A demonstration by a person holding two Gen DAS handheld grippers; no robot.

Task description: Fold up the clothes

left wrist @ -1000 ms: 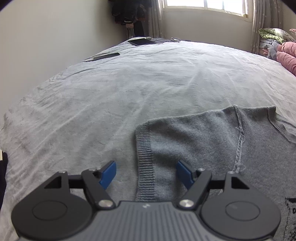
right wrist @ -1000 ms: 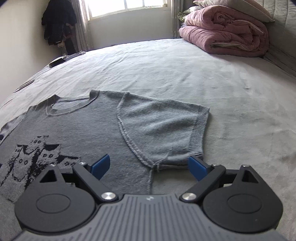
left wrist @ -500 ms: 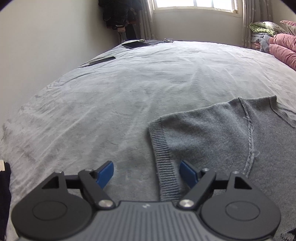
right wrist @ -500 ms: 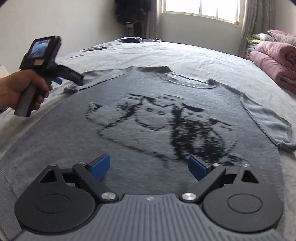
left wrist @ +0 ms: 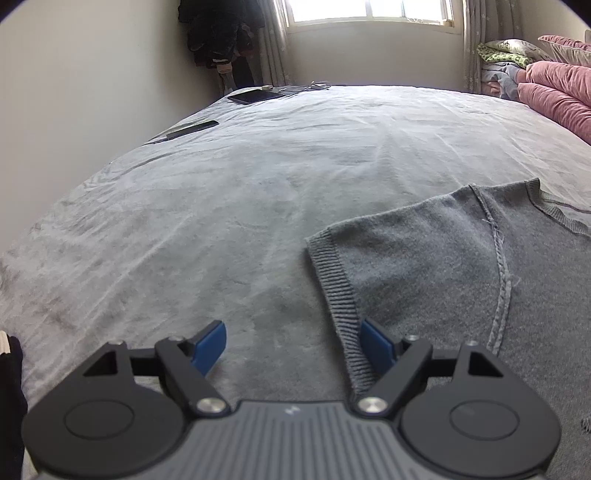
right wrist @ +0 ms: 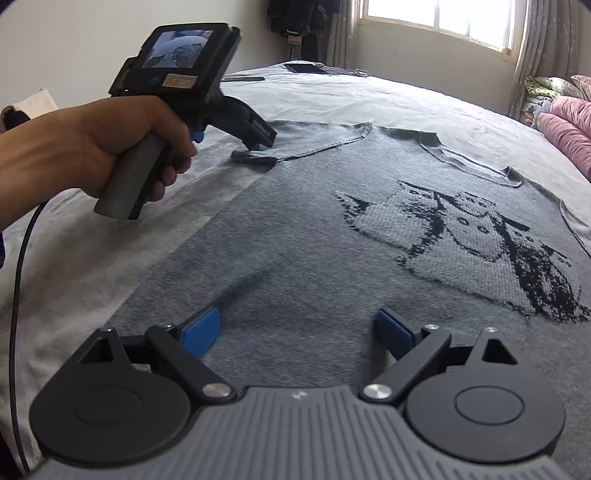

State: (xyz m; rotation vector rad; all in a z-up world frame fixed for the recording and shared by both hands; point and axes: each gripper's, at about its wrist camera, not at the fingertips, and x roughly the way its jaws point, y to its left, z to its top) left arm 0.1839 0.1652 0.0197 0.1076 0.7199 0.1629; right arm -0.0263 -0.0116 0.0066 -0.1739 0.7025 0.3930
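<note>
1. A grey knitted sweater (right wrist: 332,236) is lying flat, front up, on a bed (left wrist: 221,221) covered with a grey blanket. A dark owl-like pattern (right wrist: 480,243) is showing on its chest.
2. The left tool (left wrist: 291,341) is hovering low over the end of one short sleeve (left wrist: 406,258). Its jaws have just been opening and are standing wide. The ribbed cuff (left wrist: 340,306) is lying between the blue pads, close against the right-hand pad; whether that pad is touching the knit I cannot tell. Nothing is being gripped.
3. In the right wrist view, a hand (right wrist: 110,147) is holding that left tool (right wrist: 258,147) by its grey handle, with the tips down by the sleeve edge at the far left of the sweater. A small screen (right wrist: 181,48) is sitting on the back of the tool, and a black cable (right wrist: 18,295) is trailing from the handle.
4. The right tool (right wrist: 297,334) is hanging over the lower body of the sweater, near the hem, with its jaws wide apart and nothing between the pads but the flat knit beneath.
5. The neckline (right wrist: 472,162) is lying toward the far side, with the other sleeve (right wrist: 580,225) running off at the right edge.
6. A pink quilt (left wrist: 554,99) is piled at the right end of the bed, beside folded bedding (left wrist: 502,55).
7. A tablet (left wrist: 255,95) and a phone (left wrist: 192,129) are resting on the far corner of the bed, below a window (left wrist: 369,11). Dark clothes (left wrist: 218,33) are hanging in the corner.
</note>
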